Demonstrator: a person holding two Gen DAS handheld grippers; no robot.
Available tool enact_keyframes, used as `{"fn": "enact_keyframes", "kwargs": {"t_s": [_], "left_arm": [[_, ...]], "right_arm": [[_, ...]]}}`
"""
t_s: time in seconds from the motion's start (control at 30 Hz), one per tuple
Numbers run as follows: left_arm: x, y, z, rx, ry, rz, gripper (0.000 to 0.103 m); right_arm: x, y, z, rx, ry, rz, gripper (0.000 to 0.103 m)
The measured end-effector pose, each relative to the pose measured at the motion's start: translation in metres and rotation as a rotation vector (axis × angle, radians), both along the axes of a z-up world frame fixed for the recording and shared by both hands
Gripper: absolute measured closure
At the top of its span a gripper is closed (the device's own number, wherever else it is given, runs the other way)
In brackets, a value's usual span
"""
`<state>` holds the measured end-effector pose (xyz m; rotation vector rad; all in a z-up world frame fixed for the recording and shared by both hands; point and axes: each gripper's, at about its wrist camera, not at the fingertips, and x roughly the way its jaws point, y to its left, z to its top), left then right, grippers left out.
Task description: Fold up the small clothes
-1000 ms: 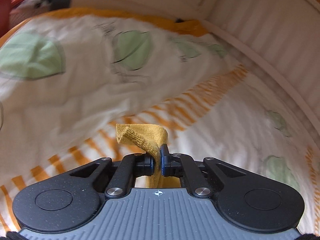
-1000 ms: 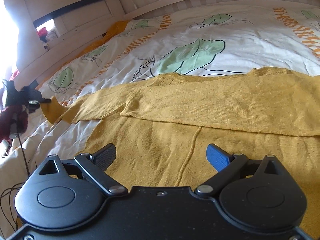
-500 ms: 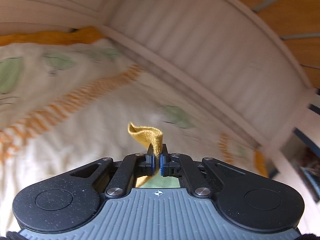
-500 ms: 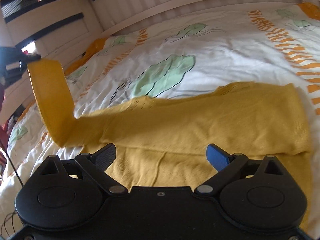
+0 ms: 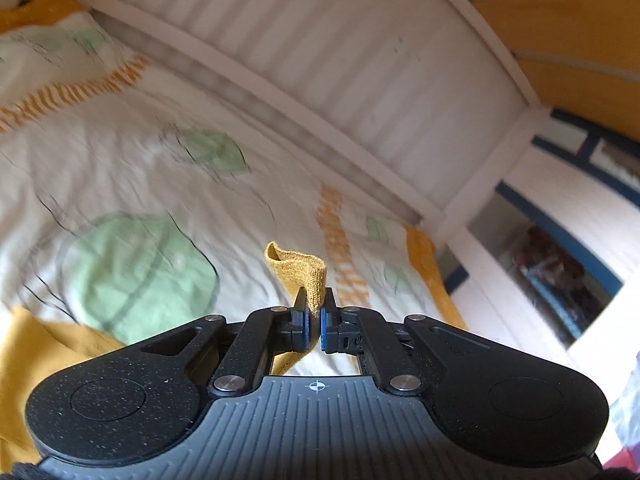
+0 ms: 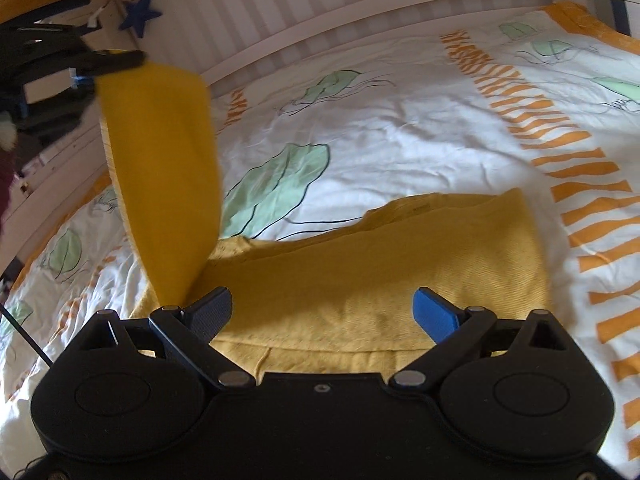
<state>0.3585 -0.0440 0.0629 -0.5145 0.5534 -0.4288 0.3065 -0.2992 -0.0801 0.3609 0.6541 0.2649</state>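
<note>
At the bed's left edge the left gripper (image 6: 86, 70) is clamped tight on the cuff of a mustard sleeve (image 6: 160, 168), holding it up off the duvet (image 6: 380, 128). The sleeve runs down to the yellow sweater (image 6: 400, 272), which lies folded on the near middle of the bed. The white duvet carries green leaves and orange stripes. A white slatted bed rail (image 6: 360, 20) lines the far edge, a blue star (image 6: 140, 14) hanging by its left end. The right gripper (image 6: 324, 312) hovers over the sweater, jaws wide apart and empty.

A leaf-printed duvet (image 6: 400, 140) covers the bed beside a white slatted rail (image 5: 360, 92).
</note>
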Motion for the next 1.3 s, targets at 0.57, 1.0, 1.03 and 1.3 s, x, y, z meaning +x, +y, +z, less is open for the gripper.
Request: {"fn": "enact_keyframes", "kwargs": {"t_s": [0.57, 1.0, 1.03, 1.3], "left_arm": [[-0.021, -0.088, -0.06, 0.258, 0.053, -0.303, 0.063], [-0.034, 0.003, -0.091, 0.492, 0.089, -0.027, 0.059], [-0.033, 0.012, -0.097, 0.513, 0.109, 0.002, 0.059], [-0.029, 0.078, -0.128, 0.551, 0.239, 0.162, 0.059]], "right_arm": [[0.018, -0.019, -0.026, 0.02, 0.159, -0.071, 0.005], [0.021, -0.024, -0.027, 0.01, 0.142, -0.075, 0.005], [0.021, -0.024, -0.026, 0.005, 0.133, -0.068, 0.005], [0.021, -0.019, -0.025, -0.051, 0.049, -0.025, 0.005]]}}
